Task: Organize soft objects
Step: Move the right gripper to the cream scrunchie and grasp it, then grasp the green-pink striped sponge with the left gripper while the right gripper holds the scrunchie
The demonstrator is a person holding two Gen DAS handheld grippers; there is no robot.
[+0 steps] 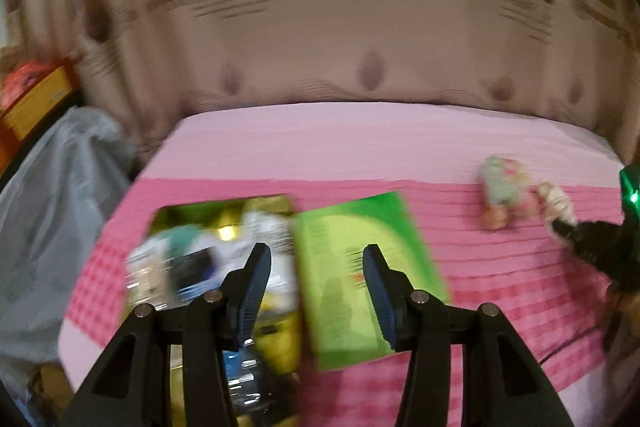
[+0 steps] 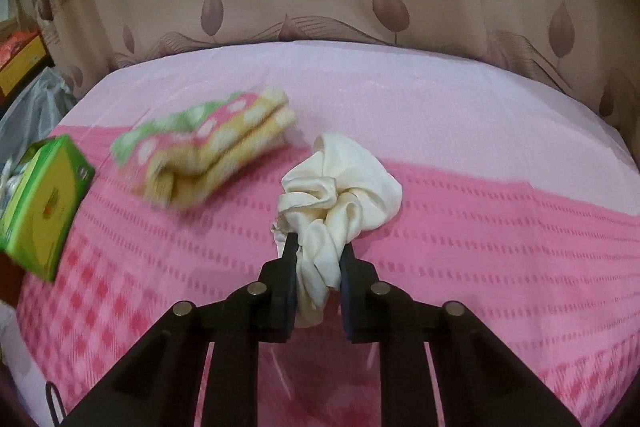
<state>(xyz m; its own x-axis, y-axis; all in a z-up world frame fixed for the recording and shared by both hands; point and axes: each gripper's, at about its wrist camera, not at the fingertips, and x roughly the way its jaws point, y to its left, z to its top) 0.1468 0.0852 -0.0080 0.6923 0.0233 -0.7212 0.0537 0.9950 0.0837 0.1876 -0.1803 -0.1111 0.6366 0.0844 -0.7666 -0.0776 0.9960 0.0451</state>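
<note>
In the right wrist view my right gripper (image 2: 319,242) is shut on a crumpled cream satin cloth (image 2: 344,179), which bunches up beyond the fingertips on the pink bedspread (image 2: 480,247). A folded towel (image 2: 208,143) in green, pink and yellow with white dots lies to its left. In the blurred left wrist view my left gripper (image 1: 316,249) stands open with nothing between its fingers. It is above an open box (image 1: 188,267) of mixed items and its green flap (image 1: 360,287). Far right there, the towel (image 1: 504,191) and cream cloth (image 1: 558,201) show beside the right gripper's black body (image 1: 592,243).
A beige curtain (image 1: 320,27) with a leaf pattern hangs behind the bed. A grey plastic bag (image 1: 52,207) slumps off the bed's left edge, with a yellow and orange box (image 1: 36,95) behind it. The green box (image 2: 44,203) sits at the bed's left side.
</note>
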